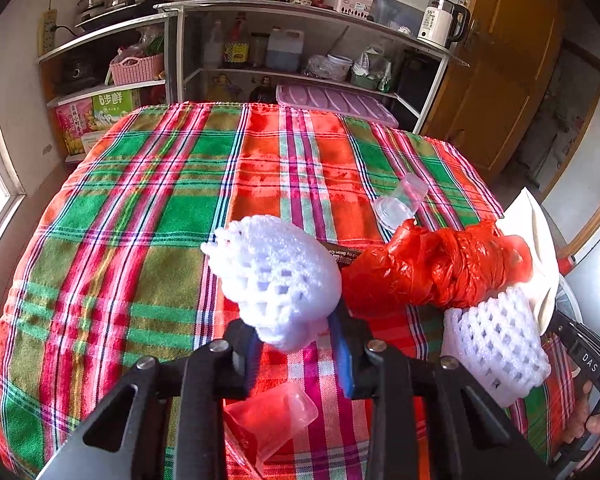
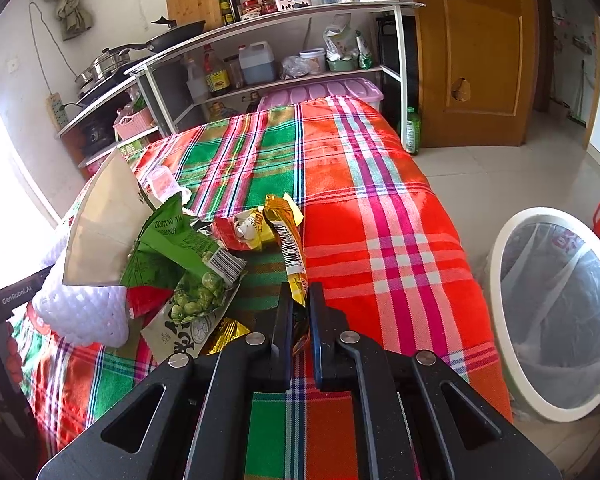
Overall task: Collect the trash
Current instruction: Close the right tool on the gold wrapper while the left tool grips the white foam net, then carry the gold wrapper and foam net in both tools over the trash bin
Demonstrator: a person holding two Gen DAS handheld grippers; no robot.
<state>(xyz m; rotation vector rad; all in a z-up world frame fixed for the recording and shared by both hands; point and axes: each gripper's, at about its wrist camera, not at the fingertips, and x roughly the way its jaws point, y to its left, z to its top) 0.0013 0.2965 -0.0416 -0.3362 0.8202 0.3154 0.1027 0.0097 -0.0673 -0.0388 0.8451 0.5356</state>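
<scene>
Left fingers point(image 1: 342, 354) pinching white foam net point(image 1: 276, 276), lifted over the plaid tabletop point(image 1: 148, 184). Right fingers point(image 2: 320, 320) pressed together on gold snack wrapper point(image 2: 290, 240) near tabletop's right edge; lined trash bin point(image 2: 556, 308) on floor beside it.

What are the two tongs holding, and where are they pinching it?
The left tongs pinch a white foam fruit net at its lower end. The right tongs pinch a gold snack wrapper at its near end.
</scene>
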